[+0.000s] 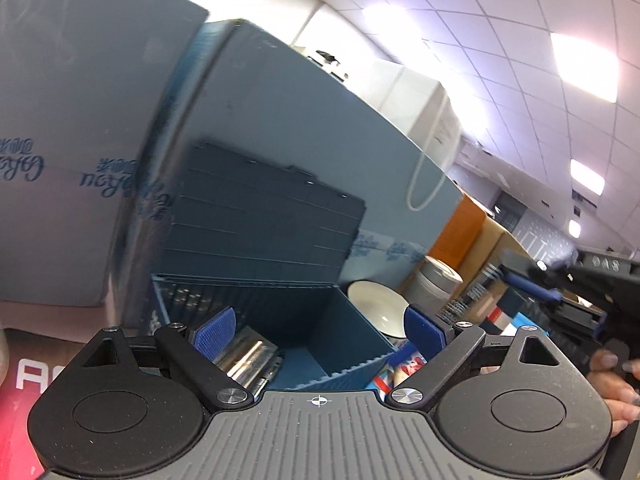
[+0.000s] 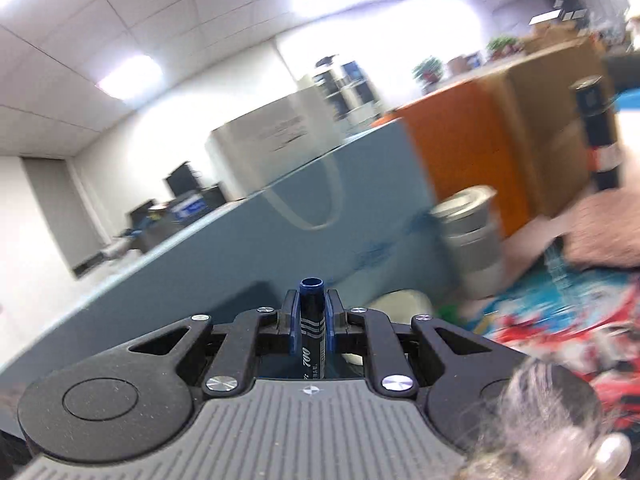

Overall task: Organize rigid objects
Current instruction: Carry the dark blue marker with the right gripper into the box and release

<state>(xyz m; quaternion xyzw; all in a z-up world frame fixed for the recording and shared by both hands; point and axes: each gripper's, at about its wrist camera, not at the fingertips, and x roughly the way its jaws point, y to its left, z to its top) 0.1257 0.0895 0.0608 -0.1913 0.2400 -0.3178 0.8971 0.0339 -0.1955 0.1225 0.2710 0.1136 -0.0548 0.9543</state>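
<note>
My left gripper [image 1: 320, 326] is open and empty, its blue pads wide apart over an open blue storage box [image 1: 320, 316] with its lid [image 1: 264, 220] raised. Shiny metal items [image 1: 246, 356] lie inside the box at the left. My right gripper [image 2: 312, 312] is shut on a dark blue marker [image 2: 312, 332], which stands upright between the pads, its open end up. The right gripper also shows at the right edge of the left wrist view [image 1: 560, 288], beside the box and apart from it.
A white plate [image 1: 378, 308] and a grey lidded canister [image 1: 436, 284] stand behind the box; the canister also shows in the right wrist view [image 2: 472, 240]. A blue-grey carton [image 1: 300, 132] and an orange box [image 2: 460, 152] back the area. A tall dark tube [image 2: 600, 132] stands at right.
</note>
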